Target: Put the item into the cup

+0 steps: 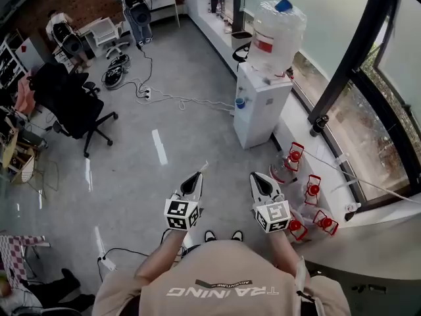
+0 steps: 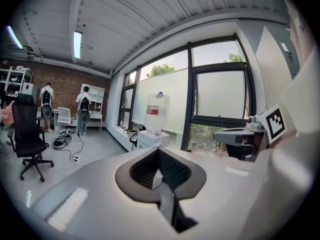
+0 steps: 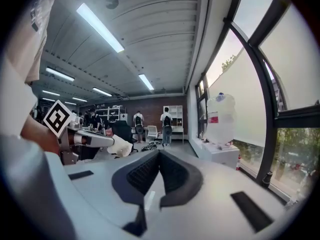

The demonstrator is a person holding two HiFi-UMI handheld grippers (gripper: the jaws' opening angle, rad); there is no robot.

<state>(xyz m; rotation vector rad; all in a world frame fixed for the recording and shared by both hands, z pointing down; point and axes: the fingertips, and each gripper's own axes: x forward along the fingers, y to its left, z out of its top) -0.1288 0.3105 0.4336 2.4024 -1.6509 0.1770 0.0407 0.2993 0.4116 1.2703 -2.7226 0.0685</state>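
Not begun yet: left tongs [image 1: 198,175] and right tongs [image 1: 255,176] squeezed together, holding nothing (no cup or item in sight), so next, look around past water cooler [image 1: 263,104] at one o'clock.

Water dispenser [image 1: 260,110] stands near red fire extinguishers [image 1: 313,189], black chair [image 1: 71,104] well apart.

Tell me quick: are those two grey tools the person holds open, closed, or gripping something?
Left grey two-jaw tool: closed, nothing in it.
Right grey two-jaw tool: closed, nothing in it.
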